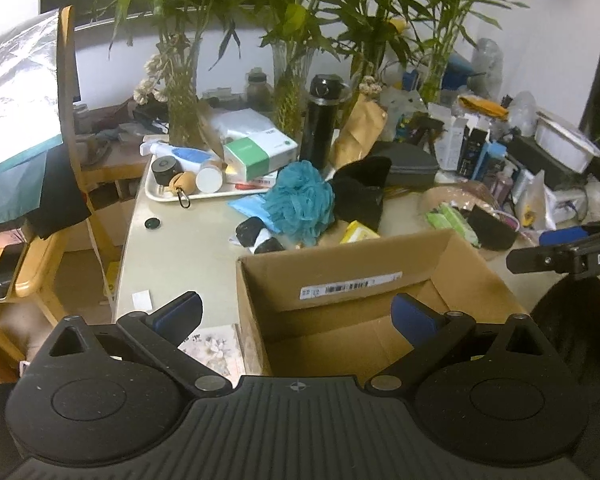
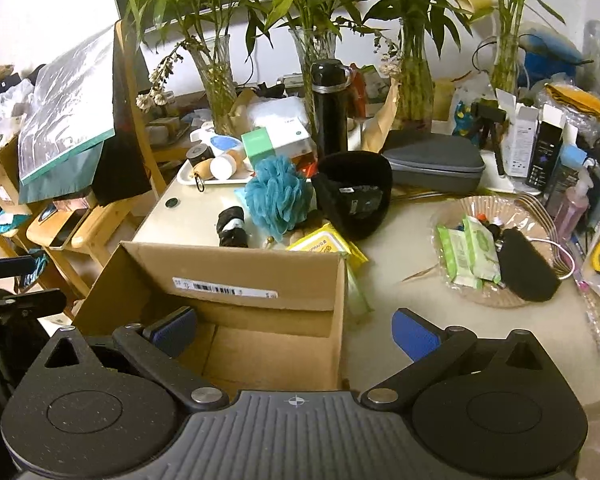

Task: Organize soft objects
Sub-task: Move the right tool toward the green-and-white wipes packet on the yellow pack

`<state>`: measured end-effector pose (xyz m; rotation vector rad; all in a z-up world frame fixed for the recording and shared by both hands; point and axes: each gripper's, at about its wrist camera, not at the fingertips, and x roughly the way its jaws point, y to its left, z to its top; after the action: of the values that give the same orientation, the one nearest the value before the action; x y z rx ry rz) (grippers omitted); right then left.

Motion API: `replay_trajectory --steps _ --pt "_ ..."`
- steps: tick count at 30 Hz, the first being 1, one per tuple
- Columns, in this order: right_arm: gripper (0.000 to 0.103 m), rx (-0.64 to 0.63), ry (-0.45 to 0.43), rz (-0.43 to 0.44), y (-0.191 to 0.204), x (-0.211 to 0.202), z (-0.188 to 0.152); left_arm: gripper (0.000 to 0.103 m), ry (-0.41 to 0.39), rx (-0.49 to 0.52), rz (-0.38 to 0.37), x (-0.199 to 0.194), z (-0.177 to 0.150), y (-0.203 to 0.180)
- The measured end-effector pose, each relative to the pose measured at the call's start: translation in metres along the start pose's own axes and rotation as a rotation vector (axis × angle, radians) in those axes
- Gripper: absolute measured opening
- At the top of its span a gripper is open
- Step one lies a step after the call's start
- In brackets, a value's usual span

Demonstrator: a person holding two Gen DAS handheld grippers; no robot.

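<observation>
An open, empty cardboard box stands at the table's near edge. Behind it lie a teal bath pouf, a black cap, a rolled black-and-white sock and a yellow wipes pack. My left gripper is open and empty above the box's near side. My right gripper is open and empty over the box's right wall. The right gripper's tip also shows at the right edge of the left wrist view.
A white tray with small jars, a black flask, glass vases with bamboo, a grey case and a glass dish with green wipes and a black pouch crowd the table. Wooden chairs stand left.
</observation>
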<state>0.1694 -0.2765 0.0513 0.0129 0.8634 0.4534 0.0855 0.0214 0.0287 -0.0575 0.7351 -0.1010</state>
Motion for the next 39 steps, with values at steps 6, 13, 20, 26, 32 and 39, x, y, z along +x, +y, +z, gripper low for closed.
replay_trajectory --steps 6,13,20,26,32,39 --pt "0.103 0.015 -0.005 0.05 -0.011 0.014 0.005 0.103 -0.019 -0.02 0.011 0.007 0.008 0.01" --pt "0.103 0.028 0.022 0.077 -0.023 0.034 0.012 0.103 -0.043 0.001 0.019 0.019 0.021 0.019" --pt "0.103 -0.002 0.005 0.089 -0.031 0.052 0.025 0.103 -0.053 0.024 -0.023 0.039 0.037 0.029" --pt "0.098 -0.005 0.016 0.091 -0.037 0.07 0.035 0.103 -0.026 0.036 0.025 0.064 0.05 0.04" --pt "0.096 0.003 0.013 0.12 -0.048 0.089 0.045 0.103 -0.053 0.048 0.053 0.088 0.053 0.052" --pt "0.101 -0.006 -0.045 0.08 -0.06 0.112 0.057 0.103 -0.091 -0.03 0.013 0.1 0.046 0.078"
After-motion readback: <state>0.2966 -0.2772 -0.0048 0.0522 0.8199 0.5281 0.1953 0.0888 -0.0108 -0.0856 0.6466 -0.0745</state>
